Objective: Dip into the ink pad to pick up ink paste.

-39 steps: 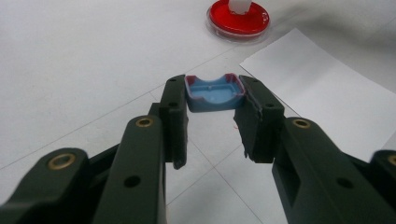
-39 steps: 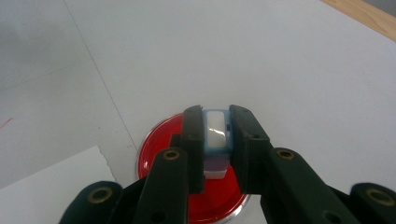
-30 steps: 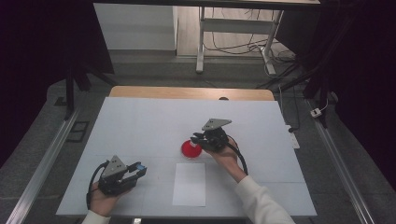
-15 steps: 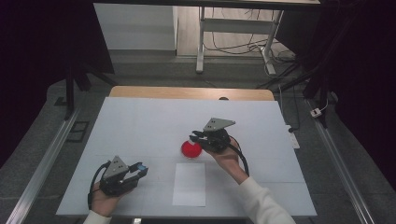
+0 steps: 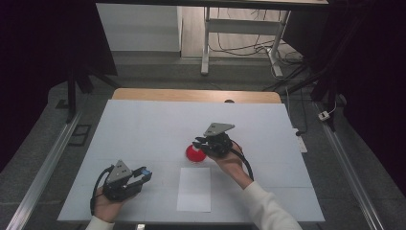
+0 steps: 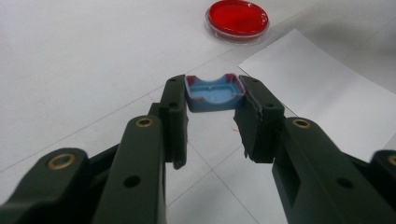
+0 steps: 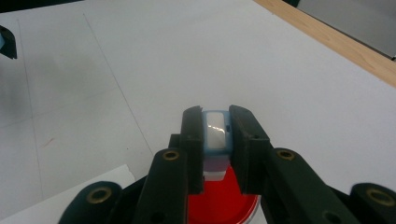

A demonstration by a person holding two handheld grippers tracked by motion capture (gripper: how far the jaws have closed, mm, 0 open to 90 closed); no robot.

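My left gripper rests near the table's front left, shut on a small blue tray-shaped piece with red-smeared edges. In the left gripper view its jaws clamp that piece from both sides, just above the white table. My right gripper hovers at the table's middle, shut on a pale blue block with a white face. It hangs over a round red dish, whose rim shows below the jaws. The red dish also lies ahead in the left gripper view.
A white sheet of paper lies in front of the dish, between the two hands, and shows again as. The white tabletop has a wooden far edge. Metal rails run along both sides.
My right gripper has edged slightly to the left over the red dish with the block still in it. The left hand has stayed where it was.
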